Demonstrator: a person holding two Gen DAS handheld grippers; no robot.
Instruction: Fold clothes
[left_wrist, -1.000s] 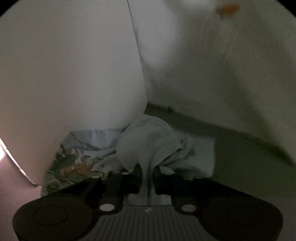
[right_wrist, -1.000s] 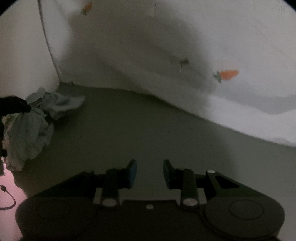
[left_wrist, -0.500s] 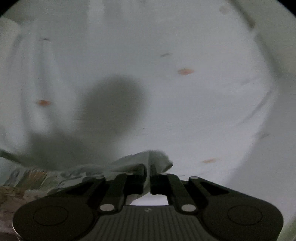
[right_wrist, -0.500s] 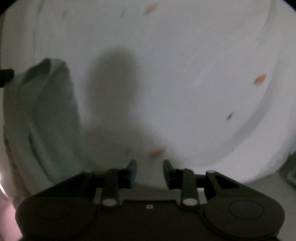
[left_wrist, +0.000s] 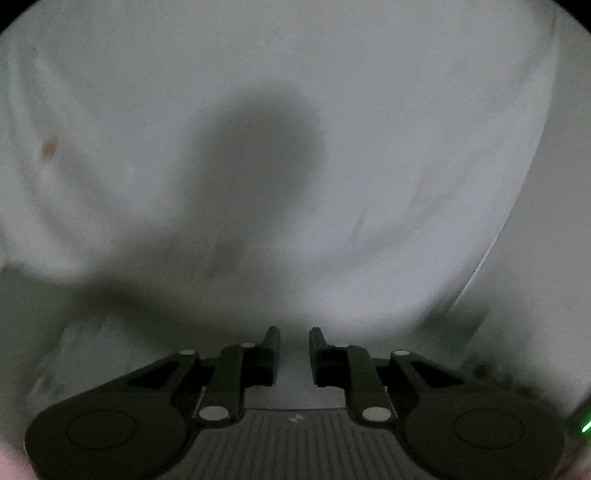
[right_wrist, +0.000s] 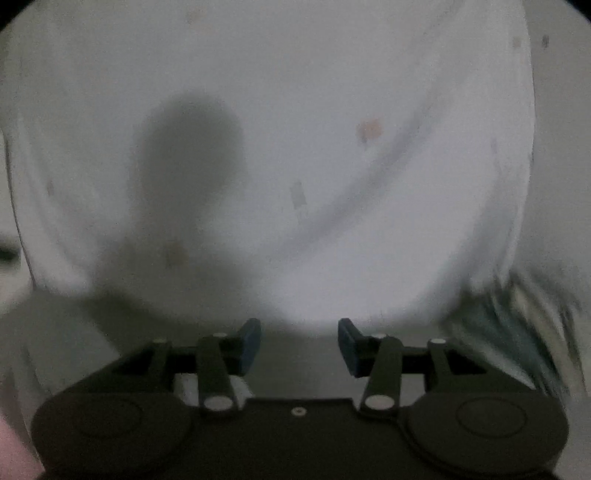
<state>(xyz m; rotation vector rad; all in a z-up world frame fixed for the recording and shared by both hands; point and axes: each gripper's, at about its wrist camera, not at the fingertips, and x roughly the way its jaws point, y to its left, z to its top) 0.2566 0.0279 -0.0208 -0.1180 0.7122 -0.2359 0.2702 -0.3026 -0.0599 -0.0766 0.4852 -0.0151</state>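
A large white cloth with small orange prints (left_wrist: 332, 110) fills the left wrist view, with a dark shadow on it. My left gripper (left_wrist: 294, 334) hangs in front of it, its black fingers a little apart and nothing between them. The same white cloth (right_wrist: 332, 92) fills the right wrist view. My right gripper (right_wrist: 299, 332) stands open wide there, and the gap between its blue pads (right_wrist: 251, 334) is bare. The pale blue garment is not clearly in view; a blurred pale patch (left_wrist: 81, 354) lies at the lower left.
A blurred dark green and white striped fabric (right_wrist: 517, 332) lies at the right in the right wrist view. A grey-green surface (right_wrist: 295, 354) shows under the right gripper. A pale wall or panel (left_wrist: 554, 258) rises at the right in the left wrist view.
My left gripper was shut on the pale blue garment; now its fingers are apart and the garment is gone. My right gripper has opened wider. Both views have swung across the white cloth.
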